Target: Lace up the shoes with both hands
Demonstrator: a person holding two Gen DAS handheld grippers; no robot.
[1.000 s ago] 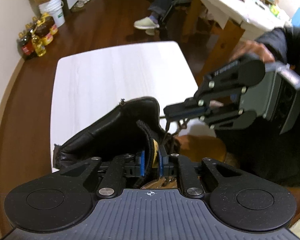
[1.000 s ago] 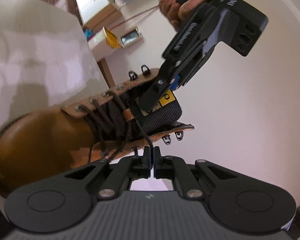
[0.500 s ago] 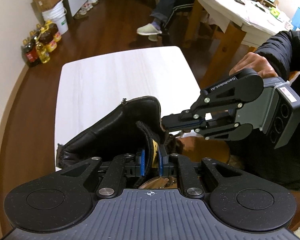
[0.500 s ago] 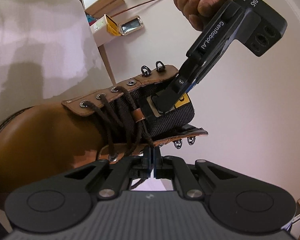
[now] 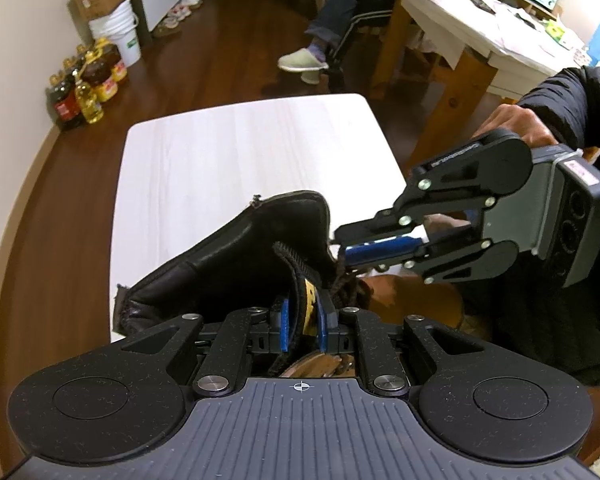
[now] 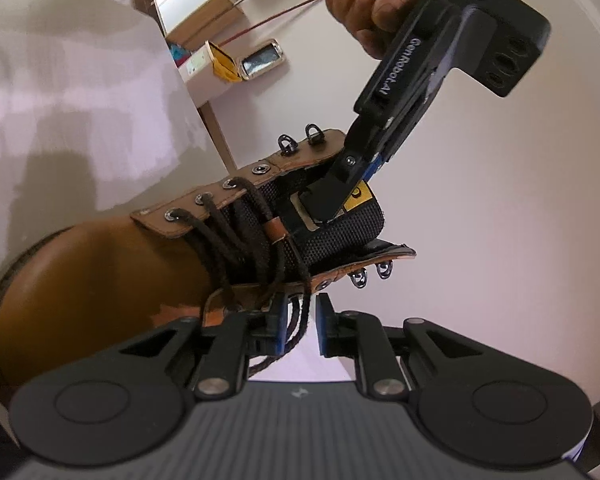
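1. three lower eyelet pairs of the boot (image 6: 100, 280) look threaded; one eyelet pair and the hooks (image 6: 374, 274) above stay bare, so i judge lacing about half done.
2. left gripper (image 5: 302, 326) is clamped on the boot's tongue (image 5: 300, 276), pads pressing it.
3. right gripper (image 6: 302, 322) has jaws opening, with the dark lace (image 6: 300, 316) hanging loose between them; the boot sits just ahead.
4. "genrobot.ai" reads on the left gripper's side; the tongue's yellow label (image 6: 360, 196) is unreadable.
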